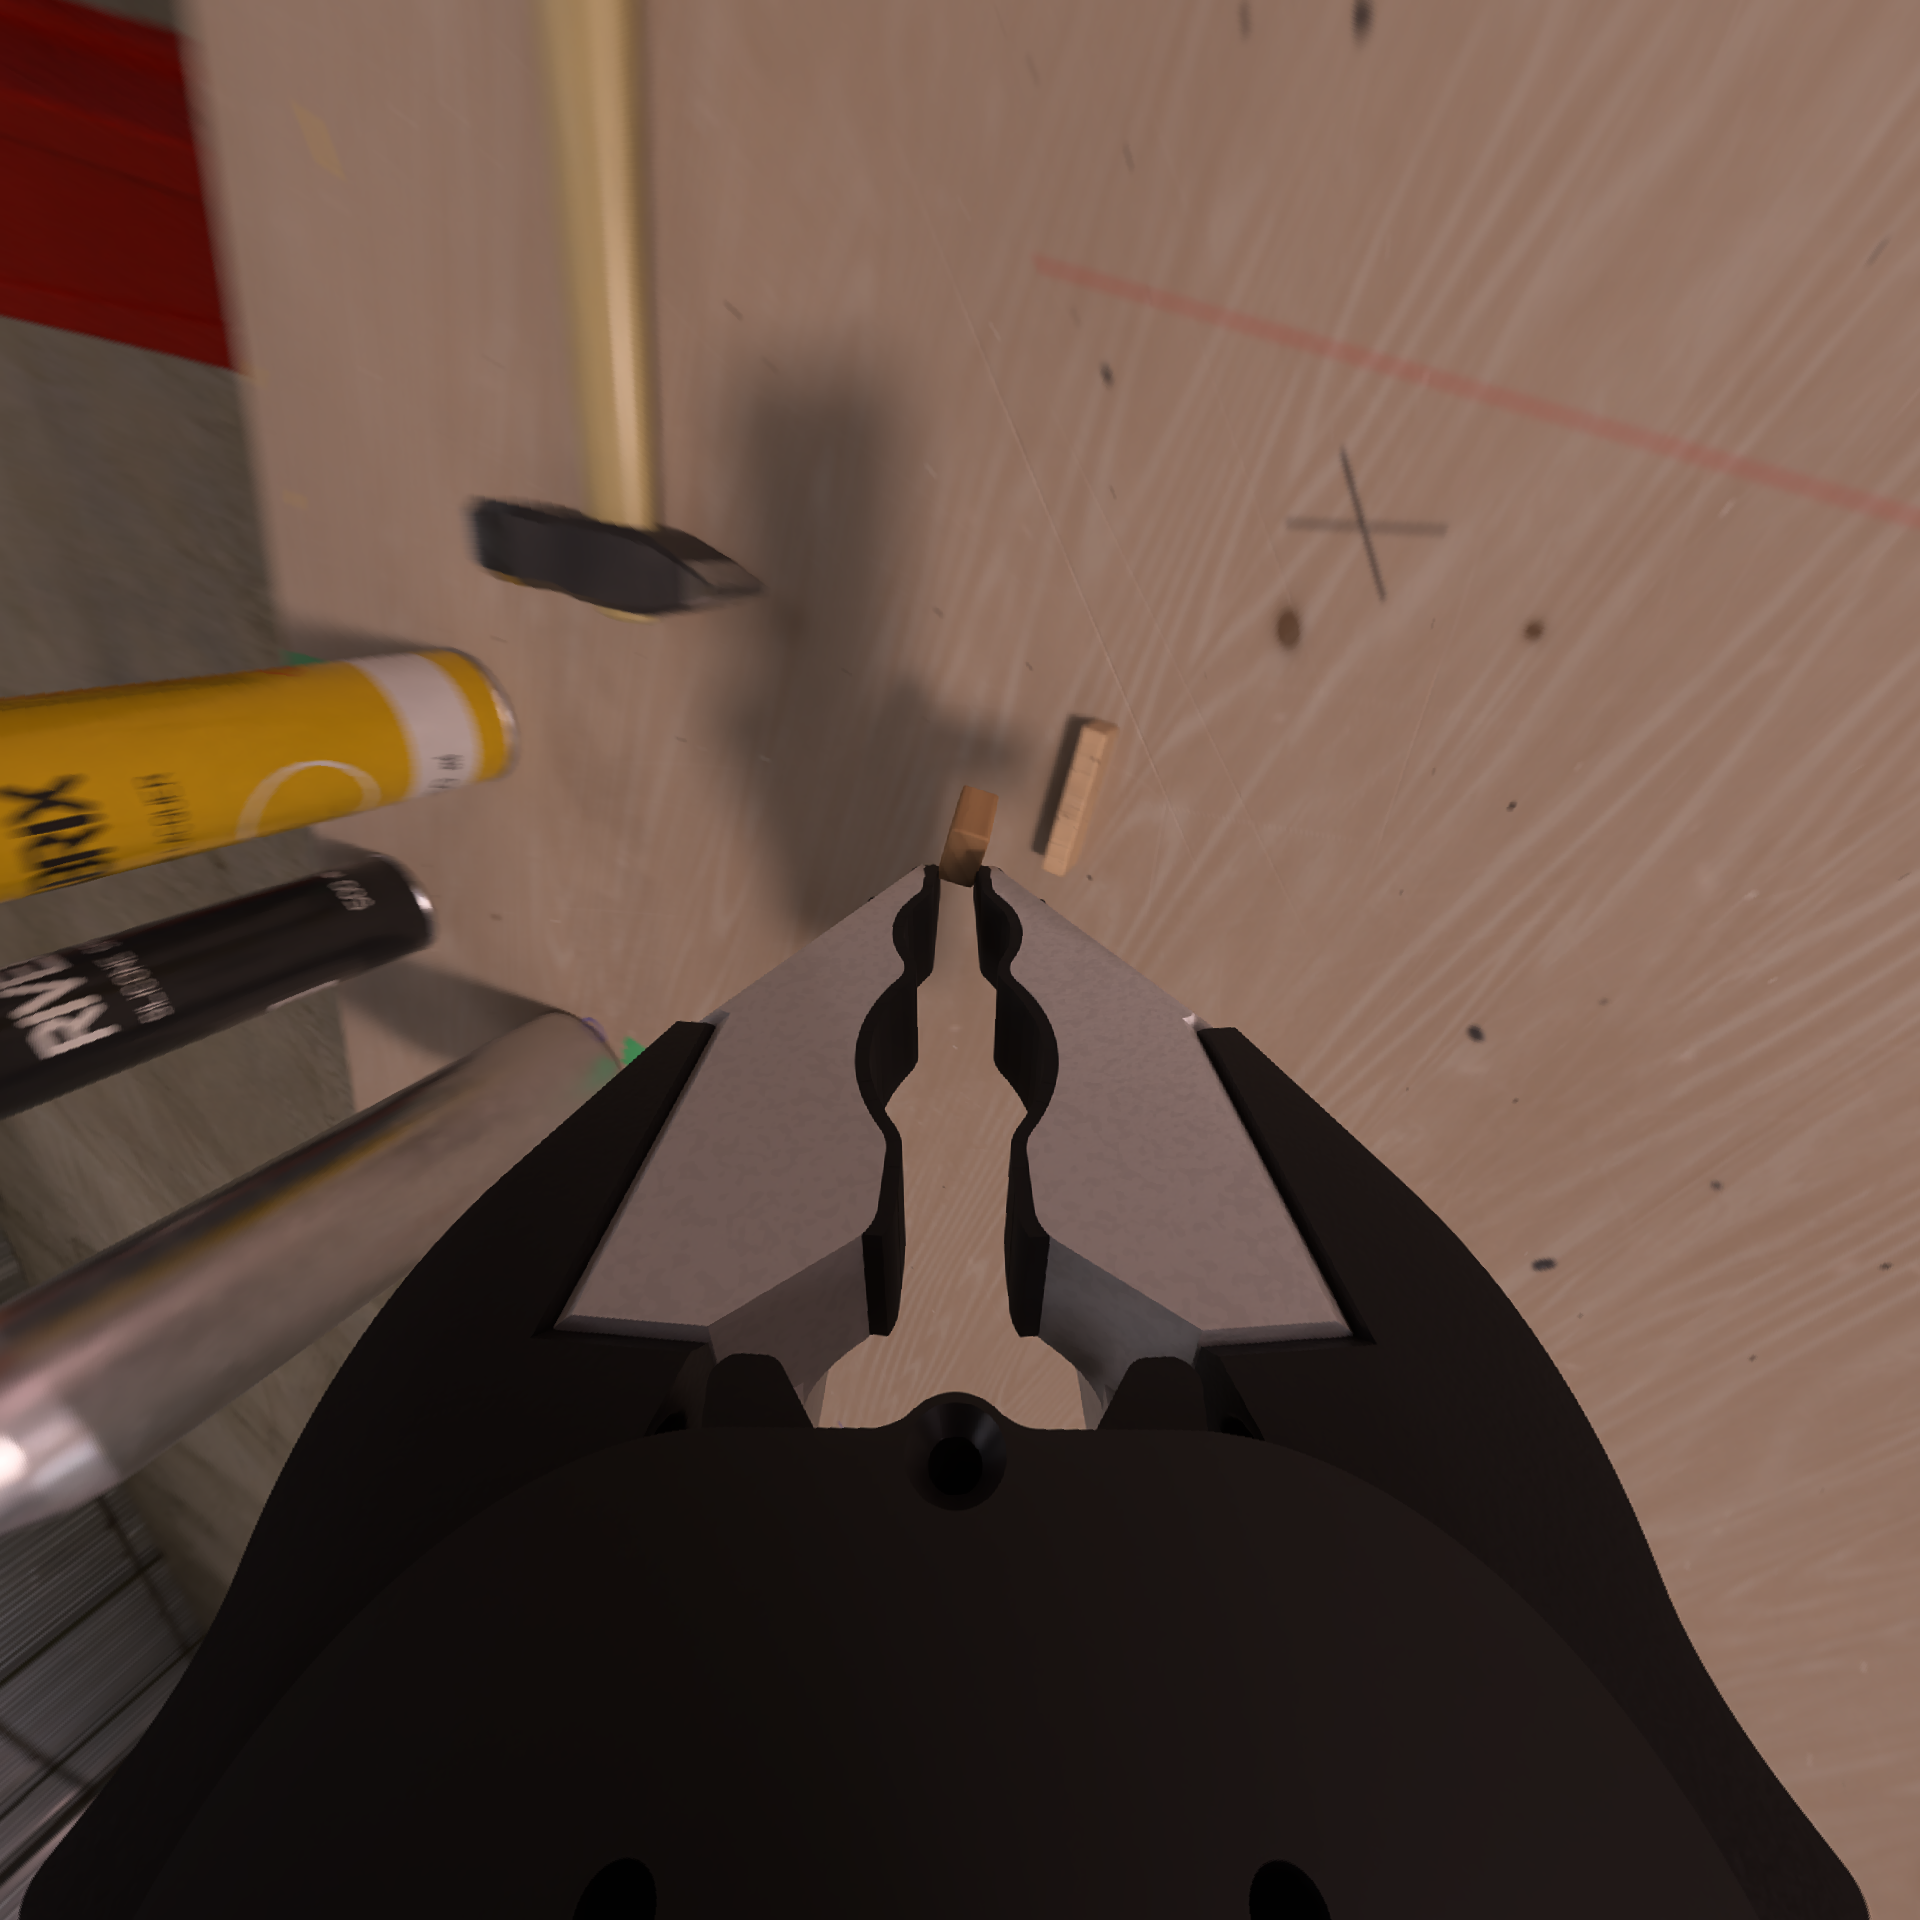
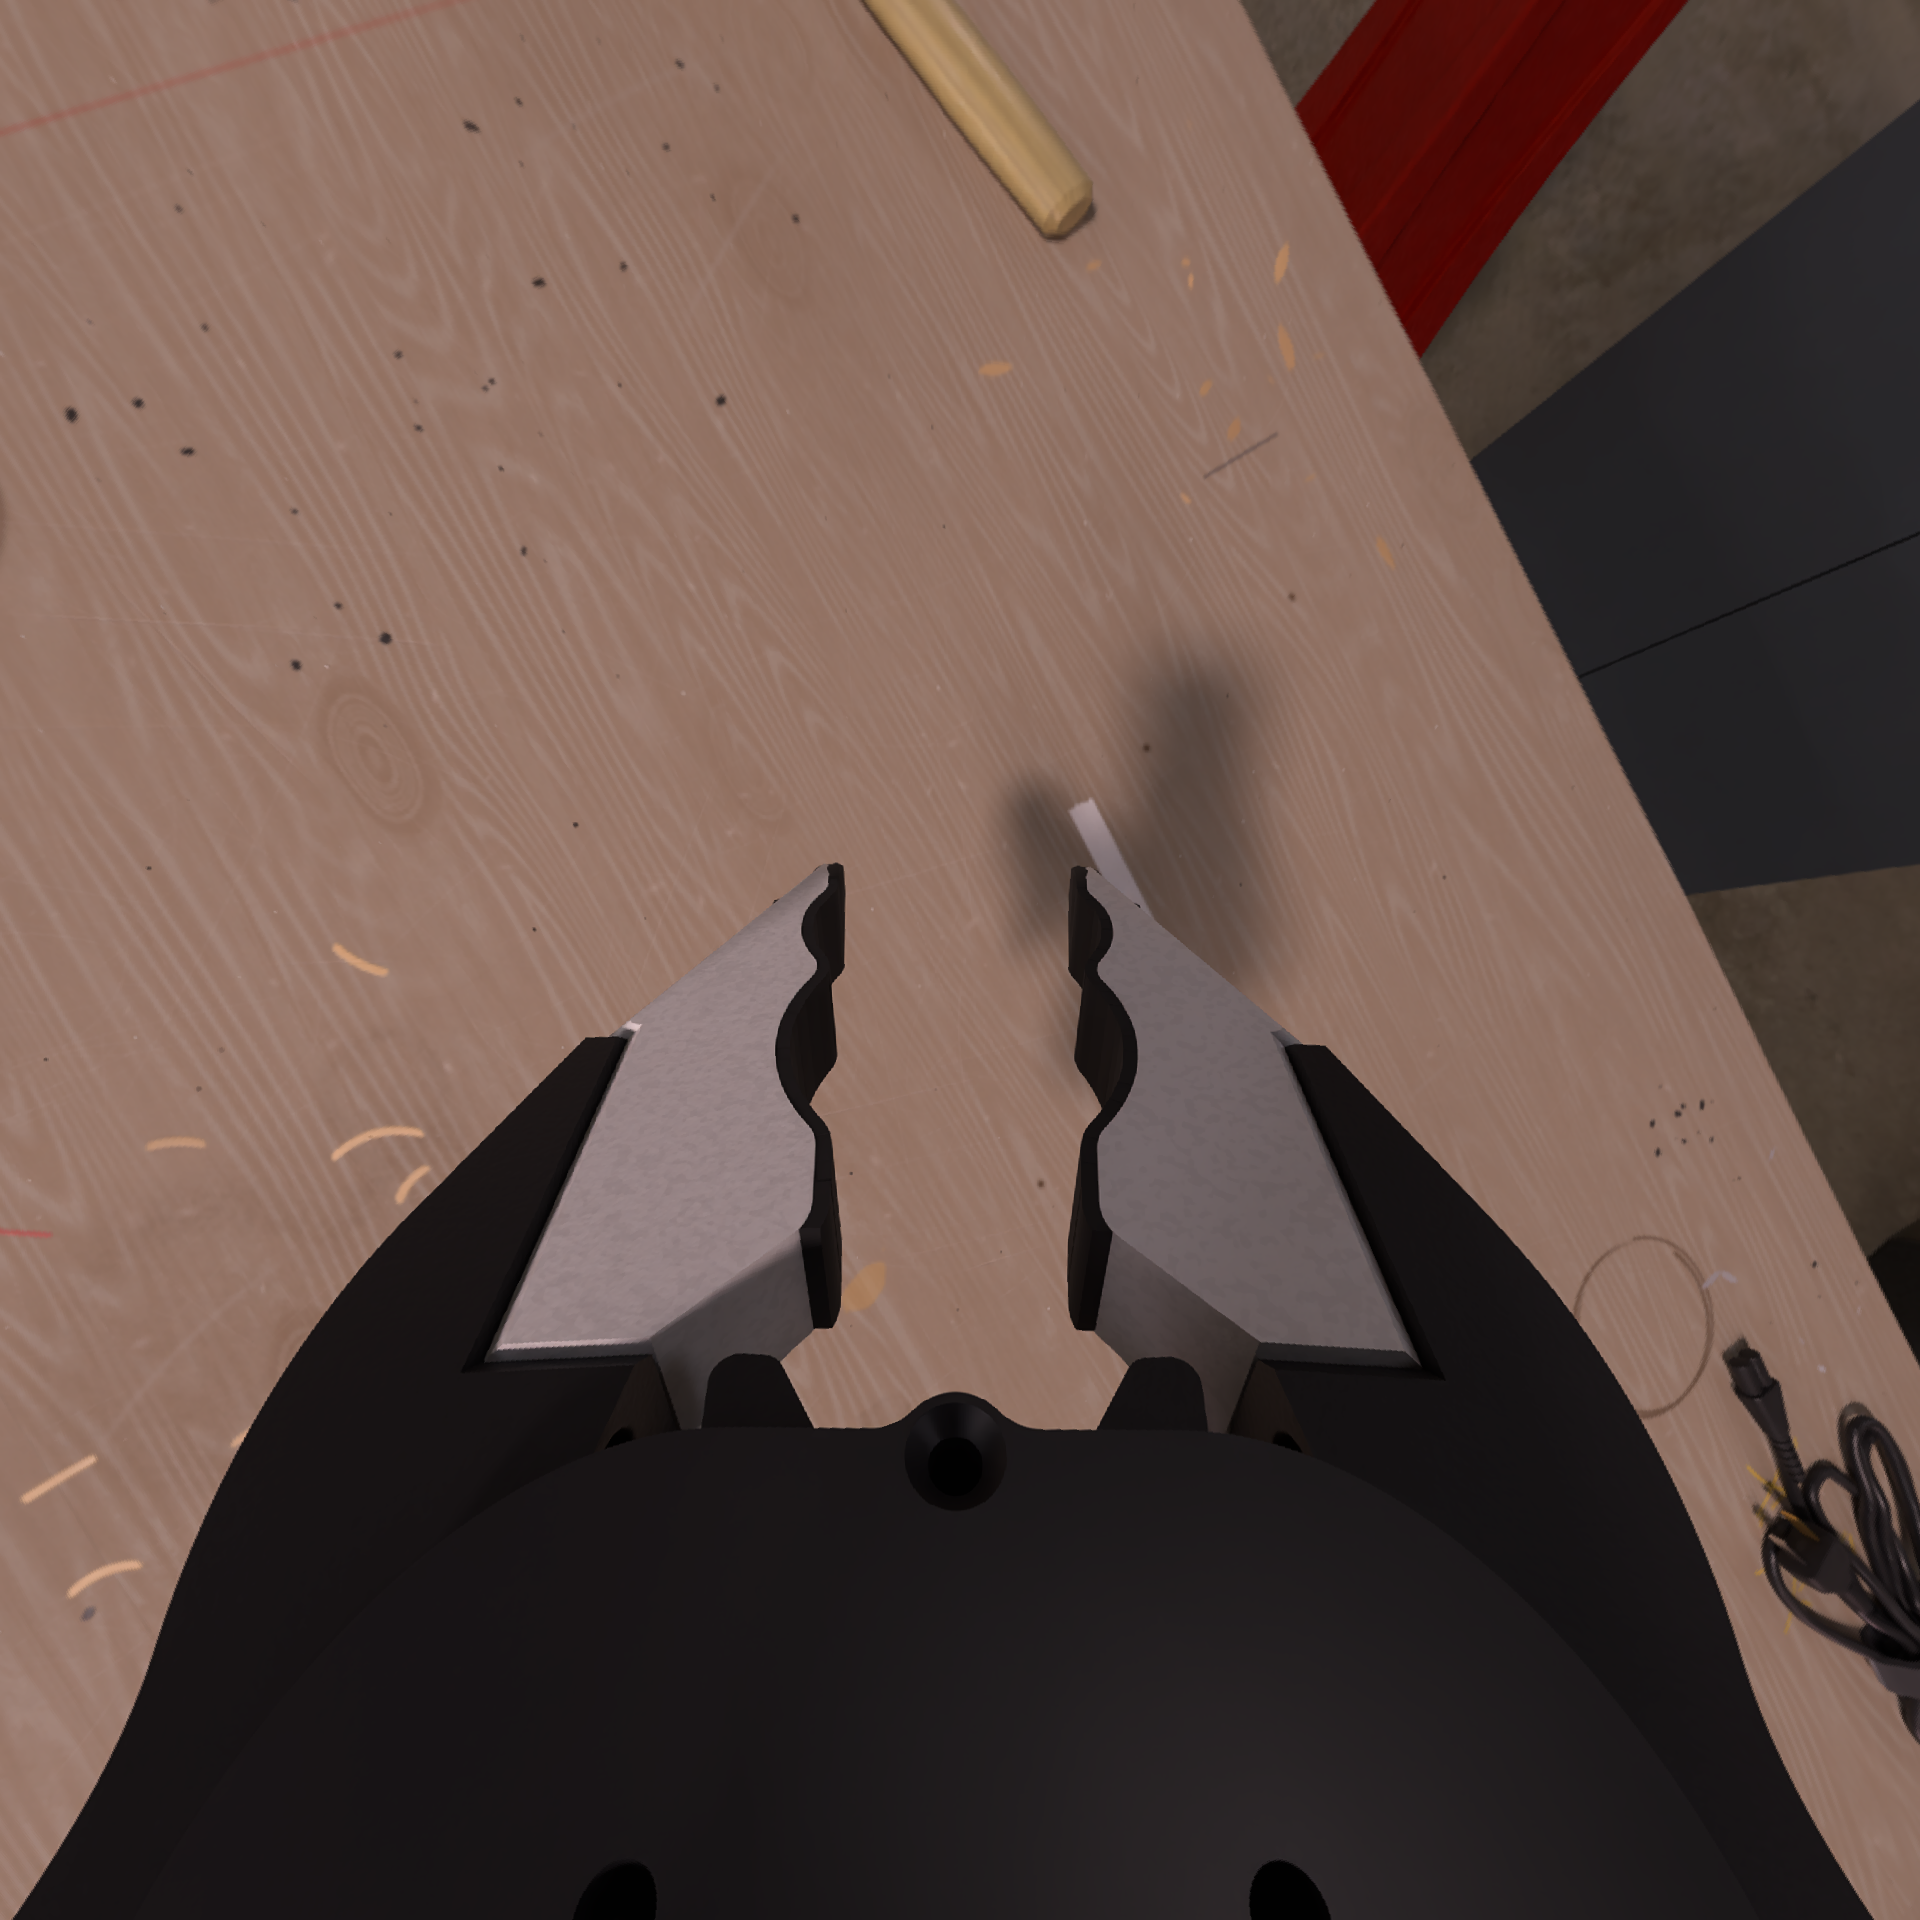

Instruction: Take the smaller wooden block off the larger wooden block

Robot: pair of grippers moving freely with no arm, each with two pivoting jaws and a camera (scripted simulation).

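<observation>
In the left wrist view, my left gripper (image 1: 957, 881) is shut on the smaller wooden block (image 1: 969, 833), a small tan piece pinched at the very fingertips and held above the table. The larger wooden block (image 1: 1077, 798), a pale flat slab, lies on the table (image 1: 1455, 935) just right of the tips, apart from the small block. In the right wrist view, my right gripper (image 2: 956, 883) is open and empty over bare table (image 2: 520, 623). Neither block shows in that view.
A hammer with a black head (image 1: 608, 561) and pale handle (image 1: 608, 260) lies to the upper left. A yellow can (image 1: 239, 764), a black can (image 1: 208, 966) and a metal tube (image 1: 260, 1247) stand at left. The handle end (image 2: 987, 114), a coiled cable (image 2: 1839, 1538) and the table edge (image 2: 1558, 727) show in the right wrist view.
</observation>
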